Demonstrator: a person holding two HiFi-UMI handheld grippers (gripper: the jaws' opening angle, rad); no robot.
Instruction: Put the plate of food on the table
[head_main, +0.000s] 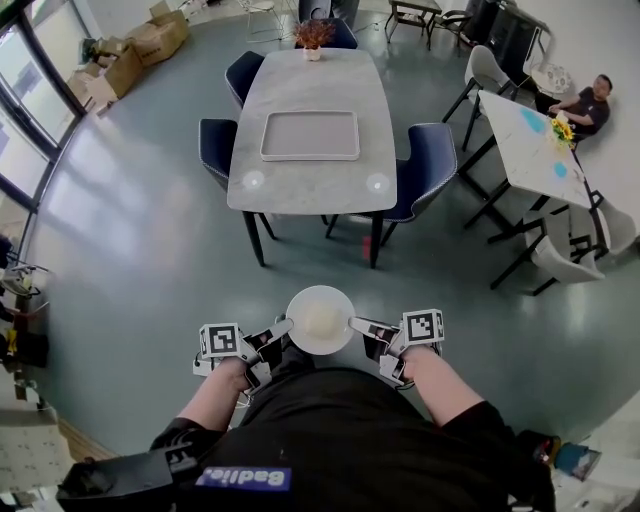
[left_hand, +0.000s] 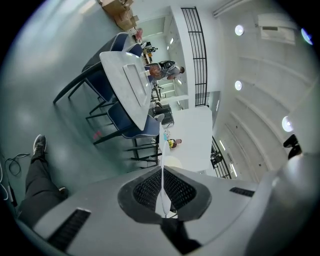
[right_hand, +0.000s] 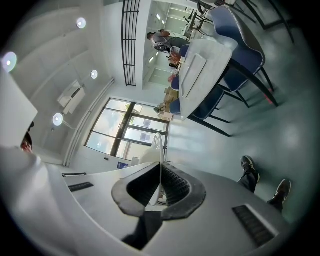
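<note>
A white plate (head_main: 320, 319) with a pale round piece of food on it hangs in front of my body, above the floor. My left gripper (head_main: 277, 334) is shut on the plate's left rim, and my right gripper (head_main: 363, 327) is shut on its right rim. In the left gripper view the thin plate edge (left_hand: 163, 187) runs between the black pads, and the right gripper view shows the same edge (right_hand: 160, 180) pinched between its pads. The grey marble table (head_main: 306, 185) stands ahead, with a grey rectangular tray (head_main: 310, 135) lying on it.
Dark blue chairs (head_main: 426, 165) stand round the table and a flower pot (head_main: 313, 36) sits at its far end. A second white table (head_main: 528, 148) with a seated person (head_main: 588, 106) is at the right. Cardboard boxes (head_main: 140, 48) lie at the far left. Grey floor separates me from the table.
</note>
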